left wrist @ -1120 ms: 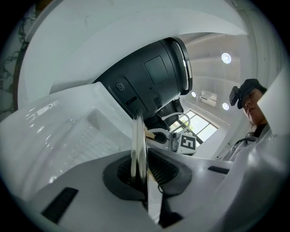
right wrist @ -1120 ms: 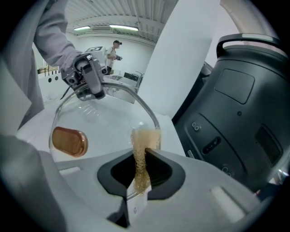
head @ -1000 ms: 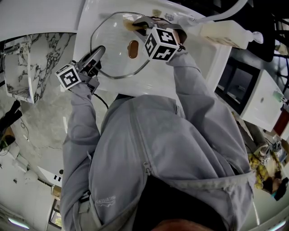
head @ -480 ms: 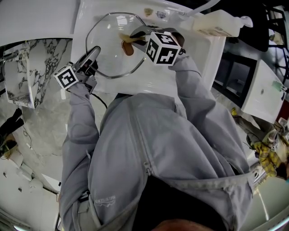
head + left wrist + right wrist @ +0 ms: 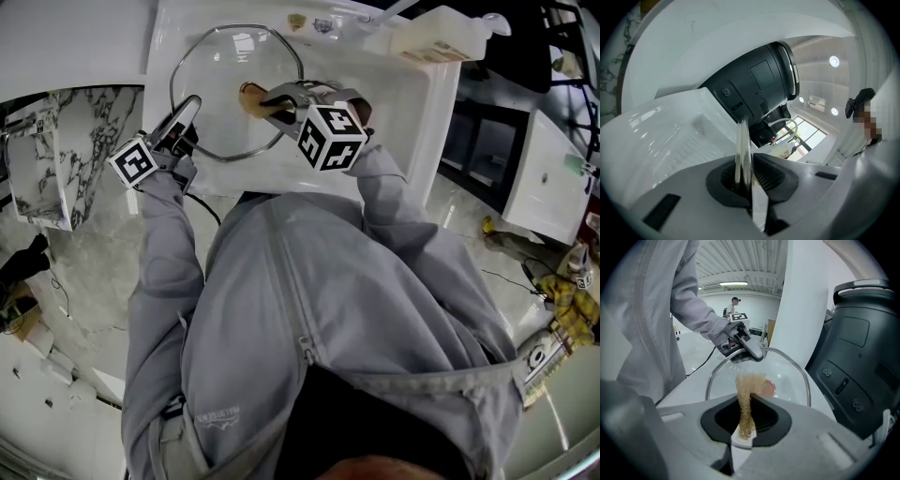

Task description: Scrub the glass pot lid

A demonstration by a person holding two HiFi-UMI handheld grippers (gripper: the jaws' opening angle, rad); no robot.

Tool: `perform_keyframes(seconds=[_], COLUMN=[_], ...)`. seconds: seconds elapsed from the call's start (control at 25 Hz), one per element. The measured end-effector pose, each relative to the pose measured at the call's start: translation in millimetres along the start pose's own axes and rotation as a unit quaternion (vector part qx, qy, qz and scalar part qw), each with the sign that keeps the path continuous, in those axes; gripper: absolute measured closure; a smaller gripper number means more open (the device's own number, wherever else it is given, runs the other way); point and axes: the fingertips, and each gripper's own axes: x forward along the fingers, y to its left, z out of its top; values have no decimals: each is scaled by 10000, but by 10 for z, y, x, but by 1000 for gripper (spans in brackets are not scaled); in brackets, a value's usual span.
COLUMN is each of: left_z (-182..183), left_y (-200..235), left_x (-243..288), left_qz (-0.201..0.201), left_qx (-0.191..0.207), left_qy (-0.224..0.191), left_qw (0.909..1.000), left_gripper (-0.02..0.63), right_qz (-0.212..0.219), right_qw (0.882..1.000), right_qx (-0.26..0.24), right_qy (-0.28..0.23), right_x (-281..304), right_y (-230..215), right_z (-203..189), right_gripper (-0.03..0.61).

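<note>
- Left hand-held gripper, jaws clamped on the left rim of the glass lid.
- Lid over the white sink, round, broad face up toward the head camera, seen edge-on between the left jaws.
- Right hand-held gripper, jaws clamped on a tan scrub pad at the lid's middle, beside its knob.

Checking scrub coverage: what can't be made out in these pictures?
Head view: where the scrub pad meets the glass lid, hidden under the right gripper.
Left gripper view: the lid's face, seen only edge-on.
Right gripper view: the lid's near rim, behind that gripper's body.
All views: residue, glass too clear.
</note>
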Motion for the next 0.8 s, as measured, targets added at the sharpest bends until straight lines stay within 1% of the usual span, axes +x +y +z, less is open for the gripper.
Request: perform_keyframes(seconds=[0.12, 0.2, 0.24, 0.32, 0.44, 0.52, 0.64, 0.72, 0.8], left_z=[-1, -6, -7, -2, 3, 6, 5, 8, 8], left_y=[20, 20, 16, 13, 27, 16, 19, 16, 12], left_x=[-22, -32, -31, -27, -48, -48, -46, -48, -43], left_qz=[12, 3, -4, -7, 13, 0, 27, 28, 26], left_qx=[-73, -75, -65, -79, -114, -74, -92, -75, -55], left_qy=[-63, -87, -86, -84, -90, -66, -68, -86, -79], left_qw=[10000, 9999, 9999, 9999, 9999, 10000, 9999, 9999, 10000], left_gripper=[586, 586, 586, 586, 586, 586, 586, 586, 586], right_qz=[134, 92, -52, -514, -1198, -1385, -1398, -1320, -1223], right_qw=[9999, 9997, 9996, 9979, 9901, 9869, 9863, 9865, 9870], right_qx=[-38, -133, -117, 61, 240, 224, -68, -309, -420], right_qy=[40, 194, 265, 397, 685, 794, 871, 923, 955], right_x=[41, 109, 147, 199, 234, 273, 354, 416, 459], right_y=[164, 235, 228, 153, 54, 25, 44, 108, 179], right_z=[-35, -85, -110, -148, -234, -284, -309, -318, -330], right_gripper=[540, 540, 540, 540, 540, 540, 540, 540, 540])
